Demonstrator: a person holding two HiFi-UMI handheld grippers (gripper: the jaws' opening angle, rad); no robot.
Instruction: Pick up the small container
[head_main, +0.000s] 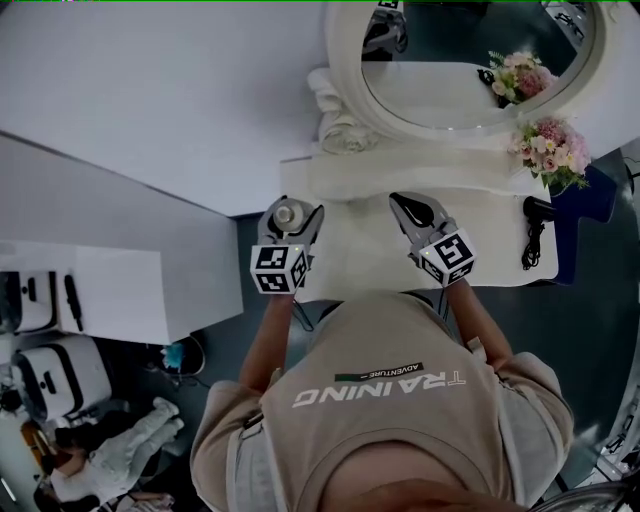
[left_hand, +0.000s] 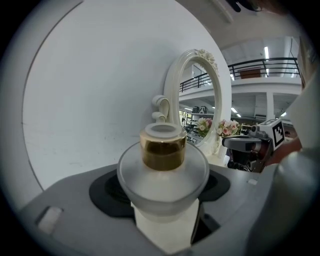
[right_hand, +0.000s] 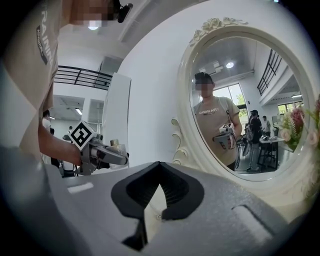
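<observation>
Now: the left claw (head_main: 290, 214) is clamped on the small container (left_hand: 162, 172), one jaw on each side of its rounded body, which is seated well back between the dark pads.
Where it is: at the left end of the white surface (head_main: 370, 262), in front of the oval mirror (head_main: 470, 60). Whether its base is clear of the surface, these views don't settle.
Right claw (right_hand: 158, 167): pressed together at the tips with nothing in it, held over the middle of the surface, well apart from the container.
Build: a frosted, glass-like bowl, a gold collar (left_hand: 162, 152) above it and a pale cap (left_hand: 161, 131) on top. It reads as a cosmetic jar.
Weight: probably light to moderate, an easy one-claw carry.
Stiffness: rigid with no give, so extra squeeze buys nothing.
Slip: the wall is smooth and curved. My guess is it could pop out if pinched on the taper instead of the widest band.
Fragility: likely to chip or crack if dropped onto the hard surface.
Best hold: across the broad frosted body, as it is held now. Avoid the cap and collar, which may be a lid that comes away.
Watch: keep it upright and level while it's carried.
</observation>
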